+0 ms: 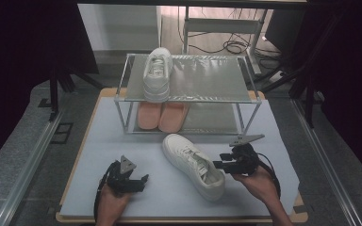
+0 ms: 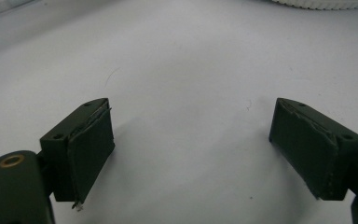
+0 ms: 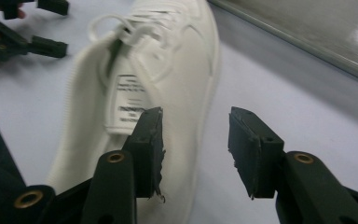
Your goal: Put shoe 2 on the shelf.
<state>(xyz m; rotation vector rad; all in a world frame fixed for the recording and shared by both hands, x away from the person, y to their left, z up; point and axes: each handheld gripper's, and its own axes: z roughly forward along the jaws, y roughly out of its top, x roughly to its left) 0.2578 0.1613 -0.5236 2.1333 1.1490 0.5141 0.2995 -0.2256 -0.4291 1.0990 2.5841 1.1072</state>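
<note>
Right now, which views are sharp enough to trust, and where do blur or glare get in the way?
High view: dim but readable, the white sneaker is clear. Right gripper view: that sneaker is soft and blurred up close, with glare on the shelf edge. Left gripper view: the left gripper casts soft shadows on the mat.

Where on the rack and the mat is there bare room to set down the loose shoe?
The top shelf is bare to the right of the shoe on the rack. The mat is bare left of the loose shoe. It is crowded under the shelf at the slippers and beside the right gripper.
</note>
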